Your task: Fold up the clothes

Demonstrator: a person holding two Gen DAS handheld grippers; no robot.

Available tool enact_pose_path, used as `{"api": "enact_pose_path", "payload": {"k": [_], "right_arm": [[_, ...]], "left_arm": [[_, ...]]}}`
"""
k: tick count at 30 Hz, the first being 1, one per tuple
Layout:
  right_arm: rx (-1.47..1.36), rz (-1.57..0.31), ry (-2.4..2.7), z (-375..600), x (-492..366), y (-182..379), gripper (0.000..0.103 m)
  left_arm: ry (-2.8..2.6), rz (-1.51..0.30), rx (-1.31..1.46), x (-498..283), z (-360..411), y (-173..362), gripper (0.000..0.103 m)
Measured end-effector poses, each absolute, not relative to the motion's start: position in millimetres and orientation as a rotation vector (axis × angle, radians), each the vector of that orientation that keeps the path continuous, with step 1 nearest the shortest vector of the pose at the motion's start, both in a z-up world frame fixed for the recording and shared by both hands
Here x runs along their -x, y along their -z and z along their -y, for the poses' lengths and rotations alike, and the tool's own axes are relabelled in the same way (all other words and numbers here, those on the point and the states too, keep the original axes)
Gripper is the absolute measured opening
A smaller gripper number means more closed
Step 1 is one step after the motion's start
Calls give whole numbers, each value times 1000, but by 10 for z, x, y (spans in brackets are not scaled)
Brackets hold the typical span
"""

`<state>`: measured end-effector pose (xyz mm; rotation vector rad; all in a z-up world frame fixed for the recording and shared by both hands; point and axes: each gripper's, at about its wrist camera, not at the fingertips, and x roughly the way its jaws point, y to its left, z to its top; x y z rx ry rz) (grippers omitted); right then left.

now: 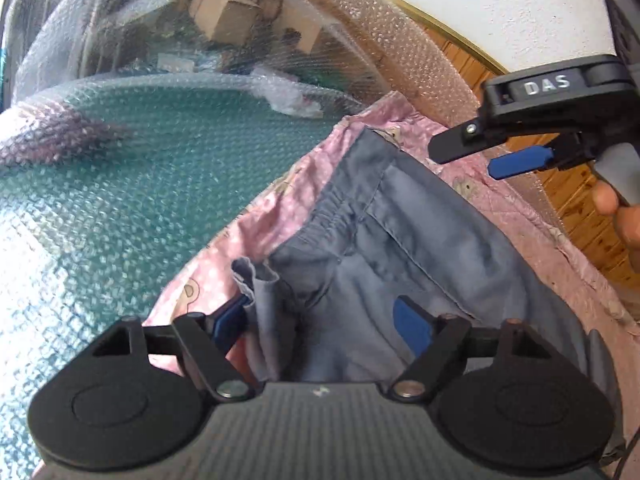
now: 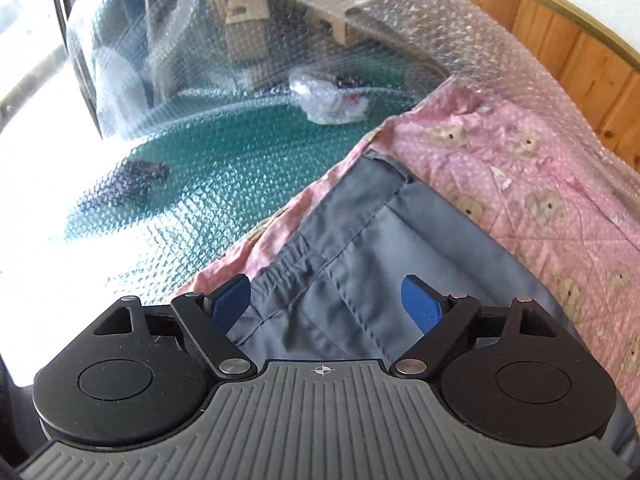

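Grey trousers (image 1: 400, 232) with an elastic waistband lie on a pink quilt (image 1: 288, 184) printed with bears. My left gripper (image 1: 322, 322) hangs over the waist end, jaws wide apart. A bunched flap of grey cloth (image 1: 256, 292) stands beside its left pad, and neither pad presses on it. In the right wrist view the same trousers (image 2: 352, 248) lie flat on the quilt (image 2: 520, 168). My right gripper (image 2: 326, 302) is open above the waistband with nothing pinched. The right gripper (image 1: 480, 158) also shows at the upper right of the left wrist view, held by a hand (image 1: 624, 216).
Bubble wrap (image 1: 120, 184) covers a green surface left of the quilt, with a crumpled plastic bag (image 2: 332, 100) on it. Cardboard boxes (image 1: 224, 12) sit behind the wrap. A wooden headboard (image 2: 560, 40) with a brass rim borders the quilt on the right.
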<state>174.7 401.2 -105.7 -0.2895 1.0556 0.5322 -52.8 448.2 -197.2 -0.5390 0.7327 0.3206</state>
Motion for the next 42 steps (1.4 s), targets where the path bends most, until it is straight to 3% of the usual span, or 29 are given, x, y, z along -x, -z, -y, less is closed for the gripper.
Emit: {"api": "enact_pose_path", "payload": {"k": [7, 13, 18, 24, 25, 26, 27, 29, 34, 42], "right_arm": [[337, -1170, -556, -4457, -1875, 1493, 85], [390, -1125, -475, -4691, -2165, 1675, 85], [497, -1036, -476, -4785, -2517, 1738, 93], [689, -1096, -592, -4915, -2818, 2174, 93], [707, -1099, -613, -4918, -2812, 2214, 82], [725, -1101, -633, -4922, -2806, 2255, 58], [725, -1098, -647, -4915, -2801, 2266, 52], [681, -1089, -665, -4869, -2806, 2192, 21], [625, -1027, -713, -4670, -2758, 1937, 6], [504, -964, -739, -4149, -2792, 1649, 5]], "left_arm": [[-257, -817, 907, 742, -4878, 2208, 81], [-259, -926, 899, 606, -4951, 2333, 80], [-258, -970, 861, 504, -4916, 2316, 80], [-290, -1004, 825, 367, -4869, 2312, 81], [-298, -1008, 819, 364, -4866, 2302, 81], [-303, -1010, 814, 352, -4864, 2296, 81], [-306, -1013, 811, 342, -4856, 2292, 81], [-316, -1020, 799, 324, -4828, 2284, 81], [-337, -1040, 760, 282, -4756, 2269, 82], [-358, -1058, 725, 214, -4656, 2273, 84]]}}
